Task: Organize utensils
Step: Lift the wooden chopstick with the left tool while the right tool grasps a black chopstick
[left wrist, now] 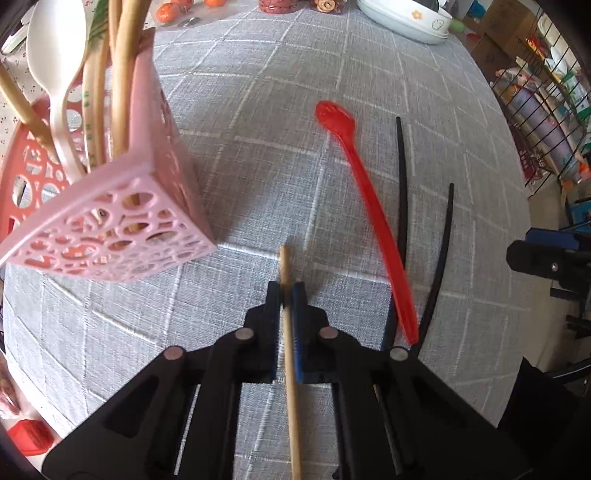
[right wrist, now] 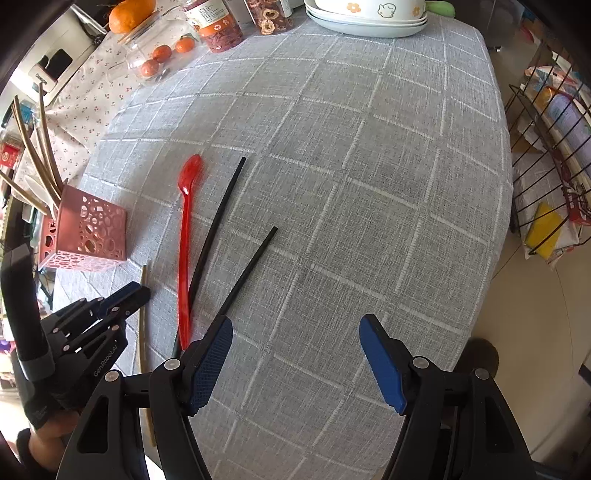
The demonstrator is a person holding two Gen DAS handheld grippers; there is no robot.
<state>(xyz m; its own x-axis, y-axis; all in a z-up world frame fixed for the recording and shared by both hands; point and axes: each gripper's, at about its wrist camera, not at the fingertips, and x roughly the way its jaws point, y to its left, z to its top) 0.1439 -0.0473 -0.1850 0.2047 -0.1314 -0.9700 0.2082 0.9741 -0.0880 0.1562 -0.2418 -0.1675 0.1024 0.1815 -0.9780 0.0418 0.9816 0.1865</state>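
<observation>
Currently left gripper (left wrist: 286, 291) clamped on a wooden chopstick (left wrist: 290, 354), just right of the pink holder (left wrist: 122, 229). Right gripper (right wrist: 295, 332) wide apart, empty. Red spoon (right wrist: 184, 258) and two black chopsticks (right wrist: 218, 225) lie on the tablecloth (right wrist: 369, 184).

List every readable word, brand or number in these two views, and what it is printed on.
"GenRobot.AI": white lettering on the left gripper, seen in the right wrist view.
Red-labelled clear jar: print too small to read.
White device: lettering blurred.
Green print on a pale utensil handle: unreadable.
</observation>
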